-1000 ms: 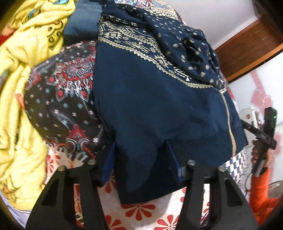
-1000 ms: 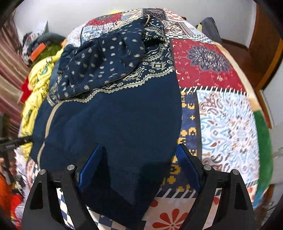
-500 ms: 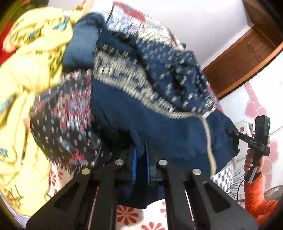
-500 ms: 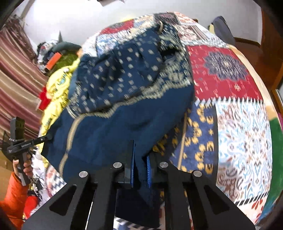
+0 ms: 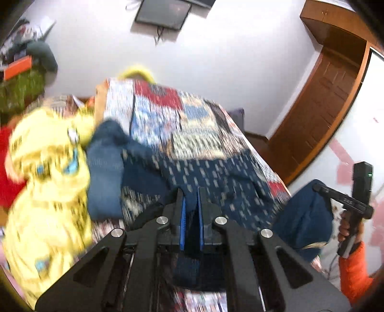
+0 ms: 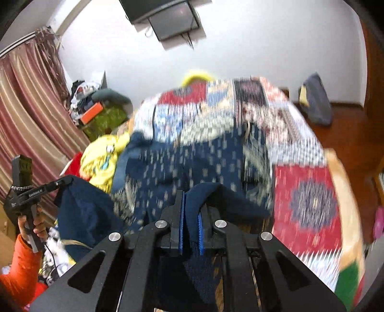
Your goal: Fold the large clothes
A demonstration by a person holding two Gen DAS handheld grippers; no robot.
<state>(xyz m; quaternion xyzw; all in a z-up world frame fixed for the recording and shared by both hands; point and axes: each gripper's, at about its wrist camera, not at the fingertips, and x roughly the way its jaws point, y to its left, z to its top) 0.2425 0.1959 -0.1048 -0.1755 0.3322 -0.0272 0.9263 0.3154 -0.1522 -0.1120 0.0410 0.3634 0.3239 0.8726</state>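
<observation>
A large navy garment (image 5: 211,177) with a gold pattern lies on the bed, its near hem lifted off the quilt. My left gripper (image 5: 191,199) is shut on one corner of that hem, dark cloth pinched between its blue pads. My right gripper (image 6: 190,204) is shut on the other corner of the navy garment (image 6: 192,165). Each view shows the other gripper held up at the side with navy cloth hanging from it: the right gripper (image 5: 319,188) and the left gripper (image 6: 68,180). Both views are blurred by motion.
A patchwork quilt (image 6: 307,201) covers the bed. A yellow printed garment (image 5: 48,182) and a blue denim piece (image 5: 103,172) lie heaped at the left. A wooden door (image 5: 321,115) stands at the right, striped curtains (image 6: 26,115) at the left, and a wall screen (image 6: 165,16) above.
Both grippers closed on the garment's hem corners and rose, lifting the hem off the bed. The views tilted upward, so the wall and screen now show.
</observation>
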